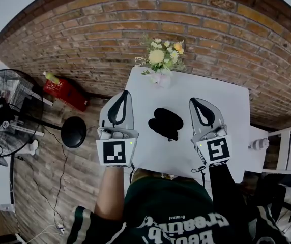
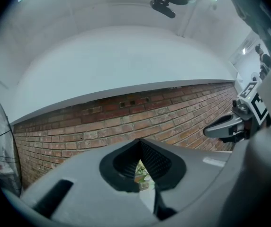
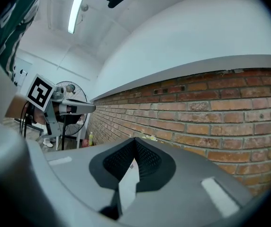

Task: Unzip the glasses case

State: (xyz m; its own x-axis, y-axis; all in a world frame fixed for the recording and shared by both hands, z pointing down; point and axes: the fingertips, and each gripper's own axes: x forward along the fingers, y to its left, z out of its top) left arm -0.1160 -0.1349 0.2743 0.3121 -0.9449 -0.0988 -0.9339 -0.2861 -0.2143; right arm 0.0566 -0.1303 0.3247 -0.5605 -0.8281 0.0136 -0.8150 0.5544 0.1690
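While the black glasses case (image 1: 165,123) lies near the middle of the white table (image 1: 222,100), apart from both tools, the head view does not show whether its zip is open or shut or what it holds. The left gripper (image 1: 126,94) hangs to its left and the right gripper (image 1: 194,101) to its right. Each has its jaws clenched together on nothing and points level toward the wall. At the table's far edge a small vase (image 1: 161,78) holds yellow and white flowers (image 1: 161,56). Behind it runs a brick wall (image 1: 84,39). On the wooden floor (image 1: 38,172) to the left, a red box (image 1: 66,93) carries a yellow-green bottle (image 1: 51,78), near a standing fan (image 1: 5,111). A white chair (image 1: 288,146) stands at the right.
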